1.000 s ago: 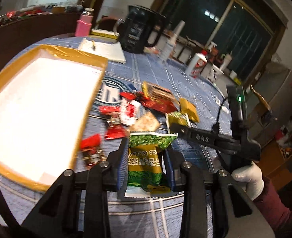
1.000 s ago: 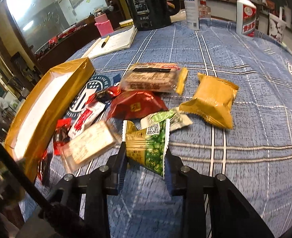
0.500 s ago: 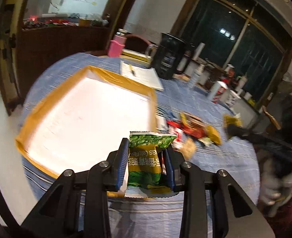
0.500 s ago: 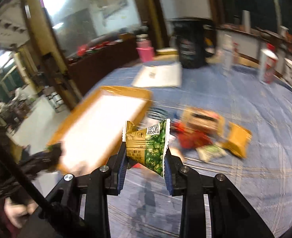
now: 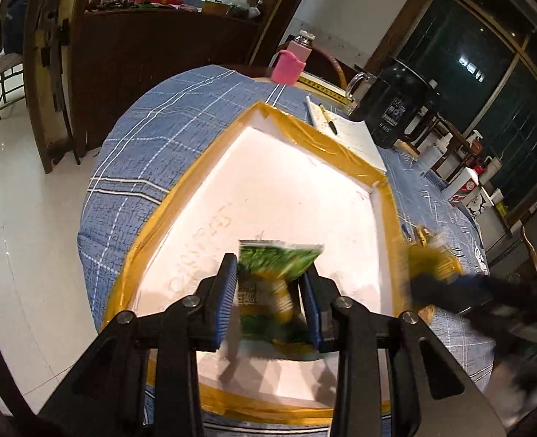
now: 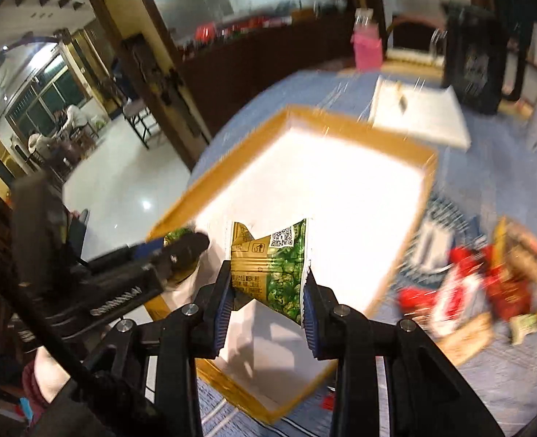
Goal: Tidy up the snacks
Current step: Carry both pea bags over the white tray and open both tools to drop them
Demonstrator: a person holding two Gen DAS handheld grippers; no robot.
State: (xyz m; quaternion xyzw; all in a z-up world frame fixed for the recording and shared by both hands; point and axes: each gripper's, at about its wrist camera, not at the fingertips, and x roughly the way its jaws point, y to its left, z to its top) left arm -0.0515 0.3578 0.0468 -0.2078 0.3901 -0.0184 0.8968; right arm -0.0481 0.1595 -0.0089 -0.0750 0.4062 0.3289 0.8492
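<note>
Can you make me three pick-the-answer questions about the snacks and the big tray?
1. Where is the left gripper holding its green snack packet?
A. over the white tray
B. over the notebook
C. over the floor

2. What colour is the rim of the tray?
A. red
B. yellow
C. purple

3. What state is the right gripper in?
A. open and empty
B. lying on the table
C. shut on a green packet

Answers: 1 A, the white tray floor lies right beneath the packet. 2 B, yellow tape edges the tray. 3 C, both pads press the packet's sides.
</note>
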